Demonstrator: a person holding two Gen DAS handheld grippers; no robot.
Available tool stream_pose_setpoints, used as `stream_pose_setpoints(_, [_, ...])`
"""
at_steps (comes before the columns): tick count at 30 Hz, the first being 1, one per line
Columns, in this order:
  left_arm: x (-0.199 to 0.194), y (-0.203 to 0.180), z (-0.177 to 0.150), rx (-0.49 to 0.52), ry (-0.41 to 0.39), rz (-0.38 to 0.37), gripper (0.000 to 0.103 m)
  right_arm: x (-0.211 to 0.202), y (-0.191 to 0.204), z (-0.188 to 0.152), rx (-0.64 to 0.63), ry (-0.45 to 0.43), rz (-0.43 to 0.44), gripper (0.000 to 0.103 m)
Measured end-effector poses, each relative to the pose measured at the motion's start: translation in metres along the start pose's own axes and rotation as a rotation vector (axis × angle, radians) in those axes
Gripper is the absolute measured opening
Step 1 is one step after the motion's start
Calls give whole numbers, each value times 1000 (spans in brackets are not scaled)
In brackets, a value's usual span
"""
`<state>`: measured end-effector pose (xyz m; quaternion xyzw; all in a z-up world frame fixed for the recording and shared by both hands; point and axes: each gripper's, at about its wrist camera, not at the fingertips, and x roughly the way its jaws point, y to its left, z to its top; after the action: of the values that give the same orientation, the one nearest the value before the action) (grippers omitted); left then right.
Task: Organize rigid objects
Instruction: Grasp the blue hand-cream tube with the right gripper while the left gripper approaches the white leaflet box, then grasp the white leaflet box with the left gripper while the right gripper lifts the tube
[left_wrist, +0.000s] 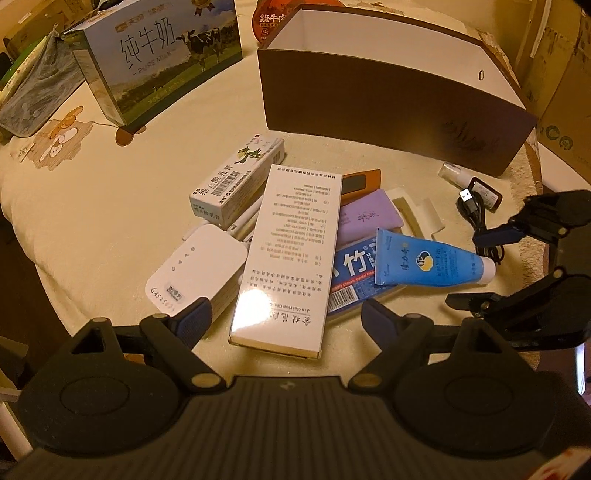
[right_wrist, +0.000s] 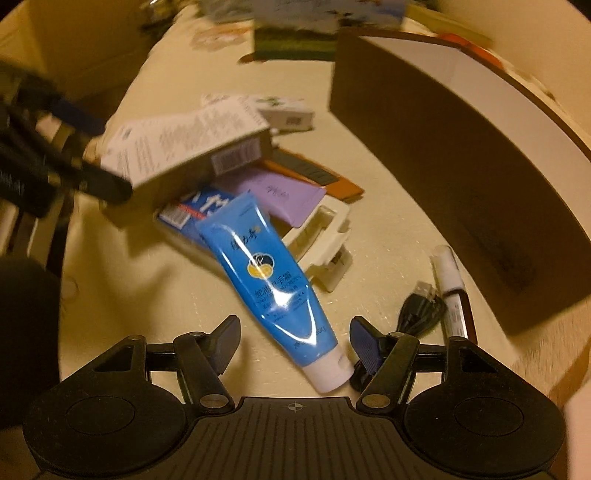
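black right tool (right_wrist: 291, 345) tilts down, jaws apart, astride blue tube (right_wrist: 273, 284).

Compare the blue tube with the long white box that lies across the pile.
The blue tube is glossy blue with a white cap; the long white box is flat, rectangular and white, covered in black print. The tube tapers from a flat crimped end to a round cap; the box has straight edges. The tube lies between the open right gripper; the box lies between the open left gripper. Both rest on other items in the pile.
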<state>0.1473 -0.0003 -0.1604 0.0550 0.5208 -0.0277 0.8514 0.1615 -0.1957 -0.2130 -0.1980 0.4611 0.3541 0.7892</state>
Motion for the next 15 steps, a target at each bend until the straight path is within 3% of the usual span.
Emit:
stream_pose_setpoints(3, [3,0,0,6,5,3,85,8,-1,2,-20,13,18,51])
stream_pose_setpoints(7, [5,-1,0,13,9,6,85,15,-1,3,-34,9,12,46])
stream_pose_setpoints(10, [5,-1,0,18,6,7,85,12,0,1,-39,-14,11,31])
stream_pose_setpoints(15, [4,-1,0,28,-3,9,85,-4,1,-8,46,-76,3,28])
